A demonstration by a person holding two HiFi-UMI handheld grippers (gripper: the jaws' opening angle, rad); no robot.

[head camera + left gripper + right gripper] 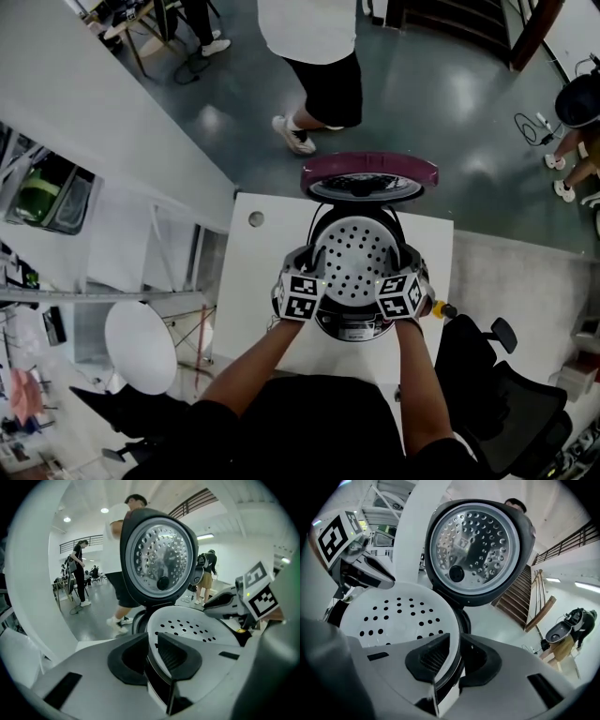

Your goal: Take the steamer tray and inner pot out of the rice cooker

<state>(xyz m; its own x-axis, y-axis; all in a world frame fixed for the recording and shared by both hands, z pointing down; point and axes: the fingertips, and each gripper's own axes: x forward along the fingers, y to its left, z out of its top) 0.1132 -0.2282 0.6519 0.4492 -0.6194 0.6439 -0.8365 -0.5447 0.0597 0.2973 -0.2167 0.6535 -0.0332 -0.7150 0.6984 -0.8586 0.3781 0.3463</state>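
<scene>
Left gripper [152,649]: fingers [177,654] closed on the near rim of the steamer tray [197,625], one pad inside the rim, one outside. Right gripper [457,657]: same pinch on the rim at the opposite side. Tray white, perforated, held at the open top of the rice cooker [361,325], between both grippers. Lid [368,176] stands up behind it, dimpled metal inner face toward the cameras. Cooker sits on a white desk [253,314]. A person [314,56] stands on the floor beyond the desk.
</scene>
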